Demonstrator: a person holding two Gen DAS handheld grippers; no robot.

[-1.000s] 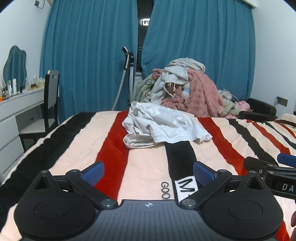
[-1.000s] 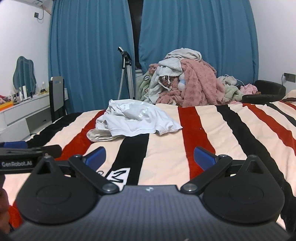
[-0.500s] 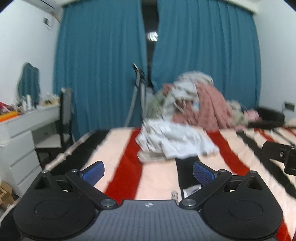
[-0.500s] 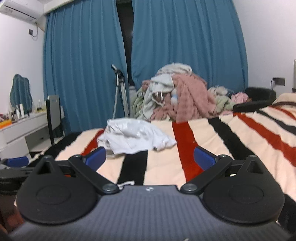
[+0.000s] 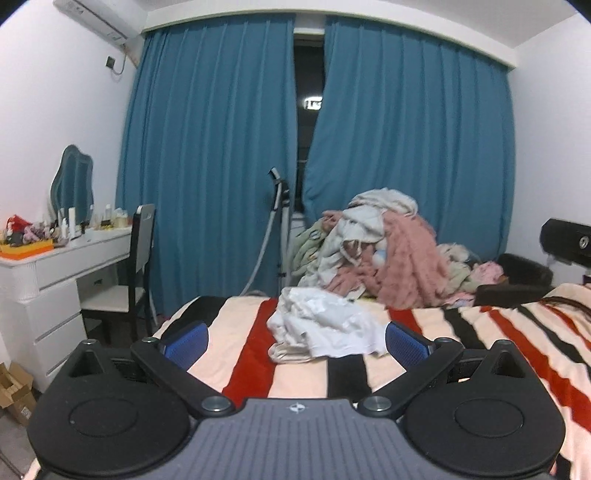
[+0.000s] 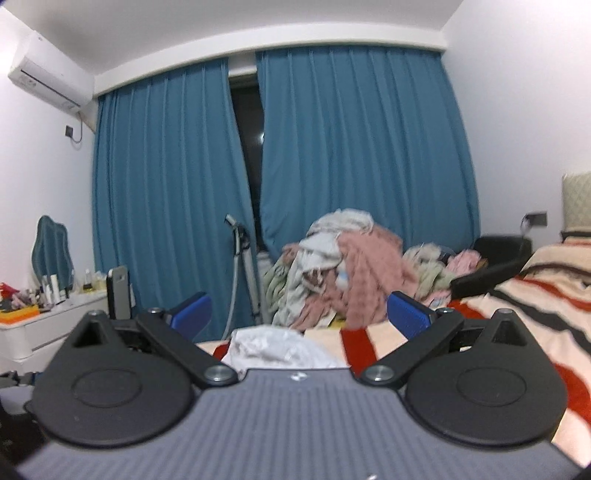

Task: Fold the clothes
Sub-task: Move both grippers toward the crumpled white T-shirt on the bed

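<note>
Folding not begun: white garment (image 5: 325, 328) lies crumpled on striped bed (image 5: 517, 343), both grippers (image 5: 295, 341) (image 6: 299, 314) spread wide, empty.

A crumpled garment (image 5: 325, 326) is seen at the centre of the left wrist view, lying on the bed (image 5: 509, 332), which fills the lower middle and lower right of the frame. Behind it, right of centre, a heap of clothes (image 5: 380, 251) is piled against the curtains (image 5: 406, 147) that span the upper middle. A standing pole device (image 5: 281, 229) is placed just left of the heap. At the left edge a desk (image 5: 55, 266) is set against the wall, with a mirror (image 5: 72, 182) and small bottles on it and a chair (image 5: 138, 266) to its right. An air conditioner (image 5: 96, 18) is mounted in the upper left corner. In the right wrist view the garment (image 6: 277, 347) is seen low at centre, partly hidden.
</note>
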